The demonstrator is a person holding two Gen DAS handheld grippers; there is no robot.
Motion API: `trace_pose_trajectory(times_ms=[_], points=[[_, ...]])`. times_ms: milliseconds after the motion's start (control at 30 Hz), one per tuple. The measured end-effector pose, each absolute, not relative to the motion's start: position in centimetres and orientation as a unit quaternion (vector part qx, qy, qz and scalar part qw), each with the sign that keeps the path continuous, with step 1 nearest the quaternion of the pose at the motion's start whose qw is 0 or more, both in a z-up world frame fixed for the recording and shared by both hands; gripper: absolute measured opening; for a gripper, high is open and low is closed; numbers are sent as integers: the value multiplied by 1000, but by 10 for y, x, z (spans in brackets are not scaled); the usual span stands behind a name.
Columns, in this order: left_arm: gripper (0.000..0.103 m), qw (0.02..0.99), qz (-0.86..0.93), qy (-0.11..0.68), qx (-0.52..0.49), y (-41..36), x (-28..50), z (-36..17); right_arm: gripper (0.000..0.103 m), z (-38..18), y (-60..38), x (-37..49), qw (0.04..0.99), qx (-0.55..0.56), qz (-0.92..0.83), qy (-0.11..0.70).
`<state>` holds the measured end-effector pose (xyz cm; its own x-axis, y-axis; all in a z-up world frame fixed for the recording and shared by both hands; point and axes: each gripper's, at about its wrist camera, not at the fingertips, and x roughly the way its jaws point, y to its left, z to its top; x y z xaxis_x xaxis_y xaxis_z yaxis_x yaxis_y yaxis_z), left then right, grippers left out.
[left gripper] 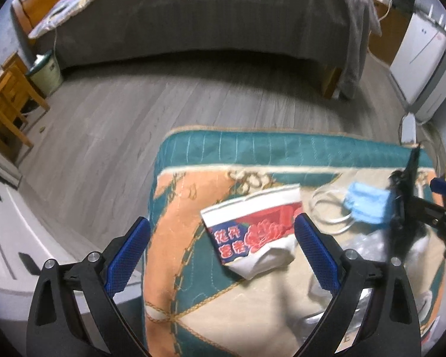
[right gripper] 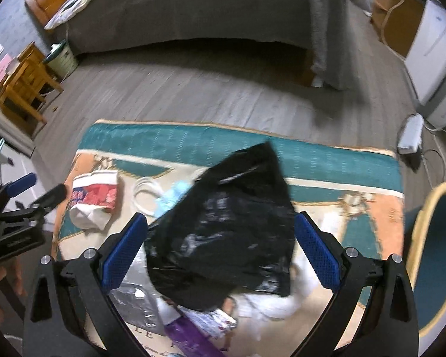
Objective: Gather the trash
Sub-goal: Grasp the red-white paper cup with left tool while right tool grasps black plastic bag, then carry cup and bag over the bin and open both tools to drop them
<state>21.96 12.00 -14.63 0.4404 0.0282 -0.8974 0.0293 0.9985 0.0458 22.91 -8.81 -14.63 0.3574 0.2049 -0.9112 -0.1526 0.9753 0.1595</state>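
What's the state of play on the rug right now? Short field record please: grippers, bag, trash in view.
left gripper: open, above the crushed paper cup, not touching it
right gripper: open, black trash bag between its fingers, grip unclear
trash on rug: paper cup, blue face mask, white cord loop, silver wrapper, purple packet
blur: motion blur around the bag

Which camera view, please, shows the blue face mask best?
The left wrist view: the face mask lies in plain sight on the rug, beside a white cord. In the right wrist view the black bag covers most of the mask, leaving a blurred blue sliver.
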Motion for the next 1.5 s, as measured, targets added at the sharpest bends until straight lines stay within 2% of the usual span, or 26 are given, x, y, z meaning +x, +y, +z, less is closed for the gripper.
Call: trace_pose_trajectory(times_ms=[33,100,167,267,333,433,500,533,667,767,1100,1267,1500], points=[[96,843,-2,538,26,119,221,-152,96,-149,-84,230,821,19,115,560],[96,834,-11,551,18,117,224,-161,80,-154,-78,230,813,9,125,569],[96,827,-20,562,11,112,227,-170,56,-158,-77,229,805,8,135,578],[96,812,-24,583,18,104,231,-185,34,-157,-76,227,803,11,145,578],[96,800,-27,599,25,101,233,-194,22,-154,-77,228,801,16,155,578],[94,785,-25,619,18,101,235,-204,15,-147,-79,226,804,15,162,572],[92,783,-21,622,11,103,234,-205,14,-145,-82,225,804,19,164,571],[85,784,-20,620,7,104,234,-204,13,-144,-84,225,804,22,165,571],[81,782,-21,623,-11,109,231,-200,12,-137,-91,222,808,28,164,566],[81,786,-18,618,-4,106,227,-194,11,-128,-96,218,814,33,163,557],[80,860,-35,508,16,77,206,-120,11,-77,-132,200,858,47,144,492],[80,879,-74,470,30,41,191,-88,11,-57,-159,192,872,64,128,468],[80,886,-113,443,74,-10,170,-70,11,-40,-207,178,884,93,97,448]])
